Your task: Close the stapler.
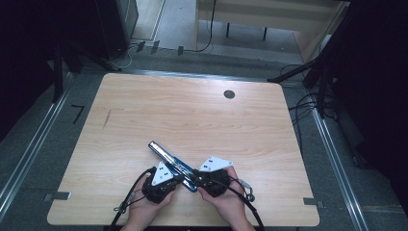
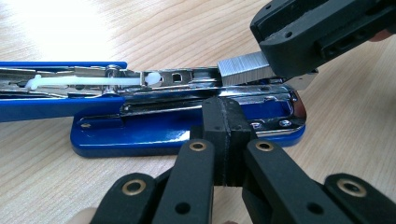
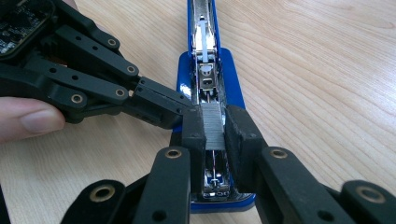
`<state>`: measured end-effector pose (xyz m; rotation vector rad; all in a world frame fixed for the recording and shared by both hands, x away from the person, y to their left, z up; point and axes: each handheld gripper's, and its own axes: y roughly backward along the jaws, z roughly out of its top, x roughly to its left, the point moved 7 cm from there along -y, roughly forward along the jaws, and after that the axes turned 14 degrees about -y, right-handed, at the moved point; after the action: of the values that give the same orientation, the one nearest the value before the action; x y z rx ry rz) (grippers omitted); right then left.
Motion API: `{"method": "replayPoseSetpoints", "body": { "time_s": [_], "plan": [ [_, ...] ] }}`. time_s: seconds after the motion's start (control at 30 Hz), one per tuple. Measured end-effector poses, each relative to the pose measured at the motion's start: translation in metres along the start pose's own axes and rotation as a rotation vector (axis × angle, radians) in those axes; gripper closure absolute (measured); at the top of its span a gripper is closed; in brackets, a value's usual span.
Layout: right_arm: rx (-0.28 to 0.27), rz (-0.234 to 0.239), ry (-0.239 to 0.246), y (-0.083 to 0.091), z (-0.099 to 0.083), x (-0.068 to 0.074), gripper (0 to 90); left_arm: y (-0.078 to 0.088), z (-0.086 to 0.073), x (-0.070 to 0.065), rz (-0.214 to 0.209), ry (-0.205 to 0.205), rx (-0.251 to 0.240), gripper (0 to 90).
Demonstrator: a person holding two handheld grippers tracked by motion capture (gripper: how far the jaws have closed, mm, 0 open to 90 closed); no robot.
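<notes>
Pale wood-grain counter (image 1: 192, 115), with a small dark round grommet (image 1: 229, 94) near its far edge. Blue stapler (image 1: 172, 165) lying flat near the front middle of the counter, swung fully open, chrome magazine channel facing up, white plastic pusher (image 2: 79, 81) visible inside the channel. Left tool (image 2: 227, 122) coming in from the stapler's side, held in a hand (image 1: 144, 204), jaws pressed together with no gap, tips touching the edge of the stapler's blue base. Right tool (image 3: 215, 128) held in the other hand (image 1: 226, 199), reaching along the stapler from its end, jaws pinching a grey strip of staples (image 3: 213, 126) from both sides, strip poised directly over the open channel; cannot tell whether touching it. Grey three-cornered plates atop both tools in the high view.
</notes>
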<state>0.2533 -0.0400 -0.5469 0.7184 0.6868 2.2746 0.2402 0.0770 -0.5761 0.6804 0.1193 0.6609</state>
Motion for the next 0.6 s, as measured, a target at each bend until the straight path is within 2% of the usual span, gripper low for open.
{"method": "replayPoseSetpoints", "body": {
  "time_s": [0.6],
  "plan": [
    [0.006, -0.012, 0.008, -0.0054, -0.0016, 0.0001, 79.9, 0.0, 0.0, 0.0, 0.001, -0.001, 0.001, 90.0]
  ]
}}
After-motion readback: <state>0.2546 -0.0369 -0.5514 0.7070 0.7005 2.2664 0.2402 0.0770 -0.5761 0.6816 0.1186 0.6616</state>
